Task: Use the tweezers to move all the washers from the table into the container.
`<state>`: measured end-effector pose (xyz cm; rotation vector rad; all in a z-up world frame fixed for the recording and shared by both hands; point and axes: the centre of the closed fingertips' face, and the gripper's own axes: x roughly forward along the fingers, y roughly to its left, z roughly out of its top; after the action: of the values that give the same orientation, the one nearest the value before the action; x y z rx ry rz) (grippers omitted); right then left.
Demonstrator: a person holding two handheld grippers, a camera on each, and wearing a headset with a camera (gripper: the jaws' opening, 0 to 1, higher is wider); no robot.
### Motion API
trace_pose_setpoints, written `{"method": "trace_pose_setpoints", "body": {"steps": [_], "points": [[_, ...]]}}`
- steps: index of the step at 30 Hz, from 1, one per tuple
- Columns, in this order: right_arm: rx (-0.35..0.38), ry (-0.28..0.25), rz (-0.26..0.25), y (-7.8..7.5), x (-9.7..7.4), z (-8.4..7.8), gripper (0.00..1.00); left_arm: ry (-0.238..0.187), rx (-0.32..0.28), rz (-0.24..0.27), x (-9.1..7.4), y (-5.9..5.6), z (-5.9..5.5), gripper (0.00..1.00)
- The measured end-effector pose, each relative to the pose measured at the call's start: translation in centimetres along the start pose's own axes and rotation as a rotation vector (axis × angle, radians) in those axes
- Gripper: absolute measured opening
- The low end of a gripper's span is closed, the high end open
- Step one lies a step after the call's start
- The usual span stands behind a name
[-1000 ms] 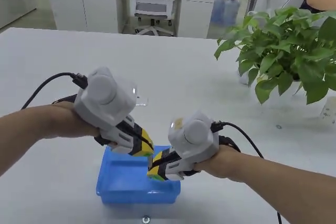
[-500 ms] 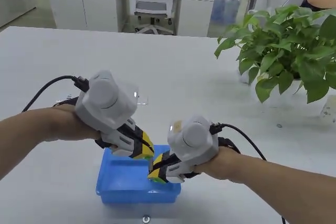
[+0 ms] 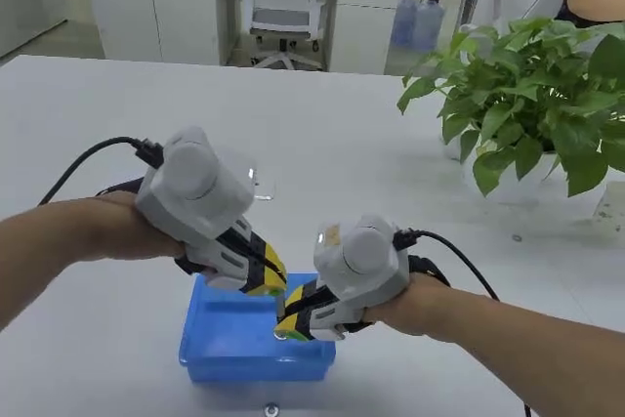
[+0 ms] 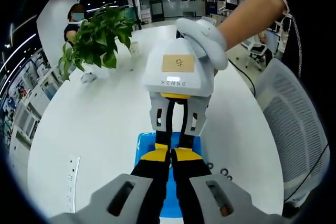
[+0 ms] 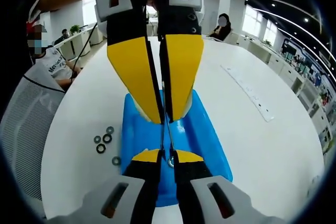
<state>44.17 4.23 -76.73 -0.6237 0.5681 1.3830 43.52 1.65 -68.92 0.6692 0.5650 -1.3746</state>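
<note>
An open-plan office: white drawer cabinets (image 3: 156,7) at upper left, a pale wheeled swivel chair (image 3: 283,2) at top centre, a leafy green potted plant (image 3: 527,95) at right.

The white table (image 3: 342,144) carries a blue container (image 3: 249,363) near its front edge. Several dark washers (image 5: 107,138) lie in a loose group just beside one long side of the container, and one more washer (image 3: 271,408) lies in front of it. A potted plant (image 3: 527,95) stands well apart on the table, as does a flat pale strip (image 5: 247,93).
</note>
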Motion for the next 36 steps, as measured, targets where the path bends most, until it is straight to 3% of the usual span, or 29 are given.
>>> {"method": "trace_pose_setpoints", "body": {"steps": [21, 29, 36], "points": [[-0.053, -0.050, -0.041, 2.0, -2.5, 3.7, 0.11, 0.036, 0.016, 0.037, -4.0, -2.3, 2.2, 0.06], [-0.068, -0.061, -0.033, 4.0, -2.8, 4.3, 0.11, 0.055, 0.009, 0.035, -4.8, -3.8, 2.2, 0.06], [-0.078, -0.059, -0.023, 5.6, -2.5, 4.2, 0.11, 0.073, 0.001, 0.020, -5.0, -5.4, 1.5, 0.06]]}}
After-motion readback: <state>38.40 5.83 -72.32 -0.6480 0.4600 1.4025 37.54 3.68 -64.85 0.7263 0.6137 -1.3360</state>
